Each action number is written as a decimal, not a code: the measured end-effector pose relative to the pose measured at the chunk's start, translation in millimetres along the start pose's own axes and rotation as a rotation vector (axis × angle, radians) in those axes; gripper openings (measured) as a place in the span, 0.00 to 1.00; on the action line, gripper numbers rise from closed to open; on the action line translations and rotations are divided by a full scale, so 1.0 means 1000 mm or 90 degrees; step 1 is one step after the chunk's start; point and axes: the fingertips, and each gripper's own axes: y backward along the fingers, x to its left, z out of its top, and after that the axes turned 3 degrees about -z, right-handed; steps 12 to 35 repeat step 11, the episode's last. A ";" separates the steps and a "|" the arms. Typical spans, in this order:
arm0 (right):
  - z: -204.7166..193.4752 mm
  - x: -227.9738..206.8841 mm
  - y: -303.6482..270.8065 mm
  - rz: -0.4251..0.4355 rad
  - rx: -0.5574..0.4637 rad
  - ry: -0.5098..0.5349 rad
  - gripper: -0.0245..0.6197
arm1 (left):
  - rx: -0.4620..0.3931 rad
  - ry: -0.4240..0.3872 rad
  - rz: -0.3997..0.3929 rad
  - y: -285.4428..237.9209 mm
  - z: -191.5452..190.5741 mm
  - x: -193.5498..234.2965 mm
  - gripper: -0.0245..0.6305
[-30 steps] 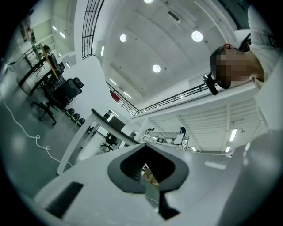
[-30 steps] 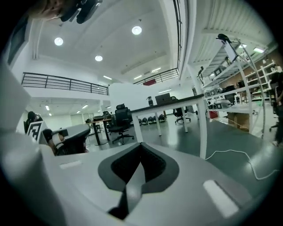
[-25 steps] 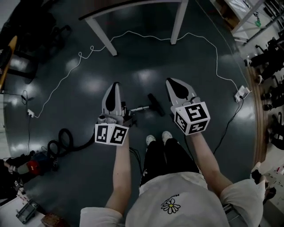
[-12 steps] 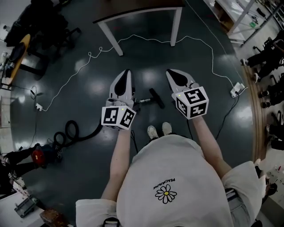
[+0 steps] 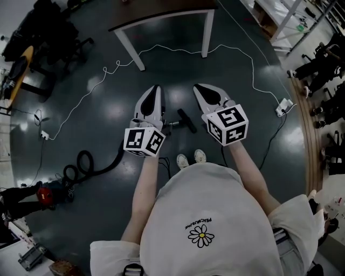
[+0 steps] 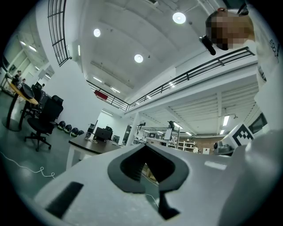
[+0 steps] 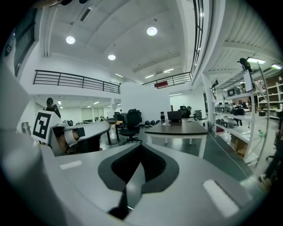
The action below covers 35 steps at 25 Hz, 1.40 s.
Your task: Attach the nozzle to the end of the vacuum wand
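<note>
Hovering over bare floor with left gripper (image 5: 154,89) and right gripper (image 5: 200,87) both clenched tight, nothing between the jaws.
Loads of open dark floor (image 5: 237,108) all round, edged by desk (image 5: 161,15) legs up top, a white cable (image 5: 253,64) looping across, shelving (image 5: 302,16) far right. Wand (image 5: 172,124) mostly hidden behind left gripper, just a short shiny stub poking out; can't tell whether joined to the nozzle (image 5: 187,120). Nozzle down on the floor, showing between both grippers, just ahead of the shoes (image 5: 191,158).
</note>
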 end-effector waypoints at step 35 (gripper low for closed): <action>0.011 0.004 0.014 -0.008 -0.017 0.029 0.05 | -0.002 0.013 -0.016 -0.001 -0.002 -0.005 0.04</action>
